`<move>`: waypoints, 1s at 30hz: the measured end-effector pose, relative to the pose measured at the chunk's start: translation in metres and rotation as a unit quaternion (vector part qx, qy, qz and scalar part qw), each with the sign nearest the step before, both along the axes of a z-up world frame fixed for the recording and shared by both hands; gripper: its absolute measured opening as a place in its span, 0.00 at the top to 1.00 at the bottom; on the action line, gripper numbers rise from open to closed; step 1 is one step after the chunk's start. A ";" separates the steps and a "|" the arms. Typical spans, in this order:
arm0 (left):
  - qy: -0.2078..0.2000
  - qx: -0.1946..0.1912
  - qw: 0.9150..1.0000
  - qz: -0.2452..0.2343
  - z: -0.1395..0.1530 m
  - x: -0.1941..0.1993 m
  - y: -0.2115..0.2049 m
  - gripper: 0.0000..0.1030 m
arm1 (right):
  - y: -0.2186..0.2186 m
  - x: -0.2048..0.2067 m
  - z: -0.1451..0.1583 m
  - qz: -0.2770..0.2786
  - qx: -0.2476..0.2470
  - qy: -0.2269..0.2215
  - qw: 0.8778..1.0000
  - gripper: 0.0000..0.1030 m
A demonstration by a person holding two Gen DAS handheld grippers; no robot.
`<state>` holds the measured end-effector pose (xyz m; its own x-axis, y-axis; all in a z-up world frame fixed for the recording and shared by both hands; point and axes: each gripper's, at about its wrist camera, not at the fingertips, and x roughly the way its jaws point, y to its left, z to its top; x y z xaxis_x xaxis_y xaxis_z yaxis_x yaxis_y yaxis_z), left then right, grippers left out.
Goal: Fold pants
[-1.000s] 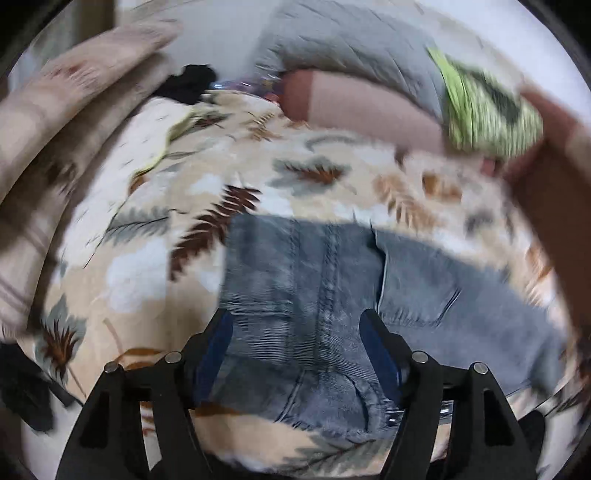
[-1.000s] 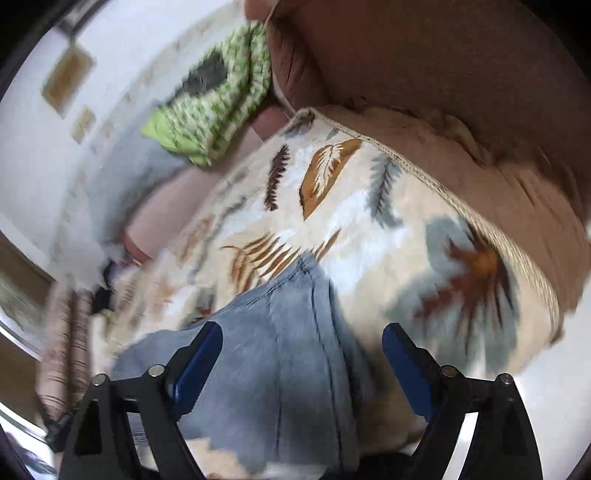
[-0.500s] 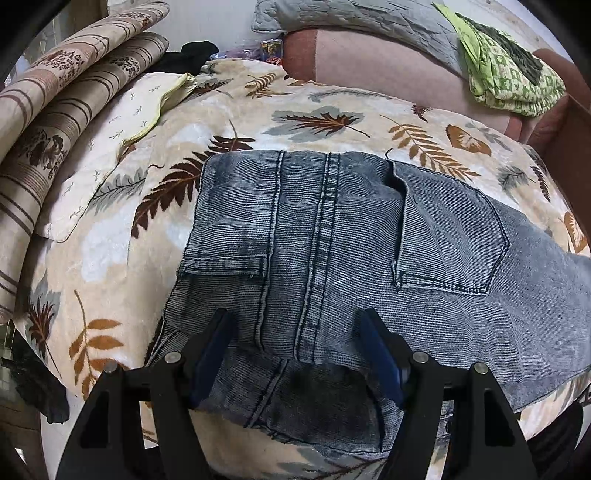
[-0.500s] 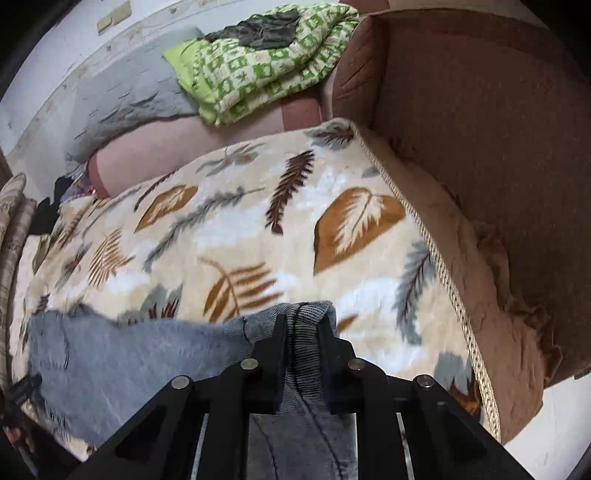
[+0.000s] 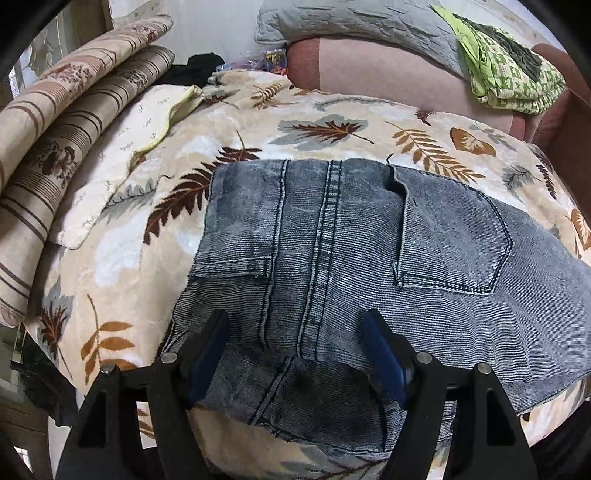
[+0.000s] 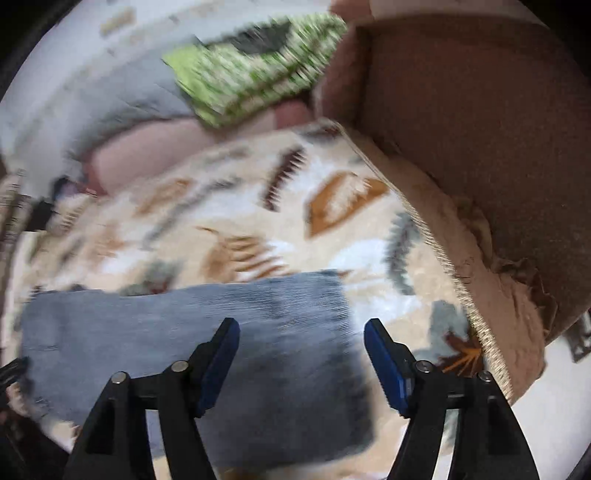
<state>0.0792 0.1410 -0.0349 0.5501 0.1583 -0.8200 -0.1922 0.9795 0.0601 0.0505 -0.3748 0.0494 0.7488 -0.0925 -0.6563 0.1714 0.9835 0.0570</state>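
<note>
Grey-blue denim pants lie flat on a leaf-patterned blanket, waistband and back pocket toward me in the left wrist view. My left gripper is open, its blue pads on either side of the waistband's centre seam, just above the cloth. In the blurred right wrist view the leg end of the pants lies flat across the blanket. My right gripper is open and empty above the leg's end.
Striped folded bedding is stacked at the left. A grey quilt and a green patterned cloth lie on the pink sofa back. A brown armrest bounds the right side.
My right gripper was shut on the pant leg's end half a second ago; it has let go, opened and pulled back. The left gripper has stayed open over the waistband.
</note>
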 end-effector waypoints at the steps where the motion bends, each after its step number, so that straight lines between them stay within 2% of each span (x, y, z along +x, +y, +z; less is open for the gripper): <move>1: -0.003 0.004 1.000 -0.001 0.002 -0.002 -0.002 0.27 | 0.007 -0.005 -0.005 0.015 0.003 0.003 1.000 0.17; 2: -0.006 0.005 1.000 -0.001 0.004 -0.003 -0.003 0.27 | 0.014 -0.007 -0.014 0.025 0.003 0.013 1.000 0.17; 4: -0.012 0.011 1.000 -0.003 0.008 -0.006 -0.005 0.27 | 0.020 0.000 -0.047 0.035 -0.004 0.065 0.997 0.17; 6: -0.016 0.017 1.000 -0.003 0.013 -0.009 -0.006 0.27 | 0.013 0.006 -0.076 0.017 -0.001 0.117 0.993 0.17; 7: -0.021 0.021 1.000 -0.003 0.016 -0.011 -0.006 0.27 | 0.016 0.002 -0.075 0.019 -0.011 0.097 0.995 0.17; 8: -0.024 0.023 0.999 -0.001 0.019 -0.013 -0.006 0.27 | 0.018 0.001 -0.073 0.020 -0.016 0.097 0.995 0.17; 10: -0.032 0.027 0.999 0.005 0.024 -0.015 -0.005 0.27 | 0.016 -0.001 -0.064 0.014 -0.005 0.097 0.995 0.17; 14: -0.037 0.033 0.999 0.011 0.029 -0.017 -0.006 0.27 | 0.009 -0.009 -0.048 0.011 0.023 0.061 0.998 0.17; 17: -0.040 0.035 0.998 0.012 0.032 -0.018 -0.008 0.27 | -0.004 0.002 -0.069 0.005 0.044 0.099 0.994 0.17; 20: -0.046 0.044 0.998 0.010 0.036 -0.020 -0.012 0.27 | -0.003 -0.002 -0.063 0.003 0.051 0.086 0.995 0.17; 24: -0.050 0.030 0.998 0.008 0.039 -0.021 -0.016 0.27 | -0.020 -0.022 -0.040 -0.019 0.129 0.035 0.991 0.17; 27: -0.052 0.012 0.999 0.001 0.039 -0.021 -0.023 0.27 | -0.049 -0.045 -0.046 -0.052 0.244 0.022 0.968 0.17; 30: -0.044 0.004 0.999 -0.014 0.036 -0.018 -0.038 0.27 | -0.072 -0.064 -0.067 -0.088 0.316 0.023 0.944 0.17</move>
<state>0.0613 0.1033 0.0011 0.6237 0.1485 -0.7674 -0.1693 0.9842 0.0529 -0.0135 -0.4473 -0.0177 0.7281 0.2084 -0.6530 0.3455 0.7112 0.6122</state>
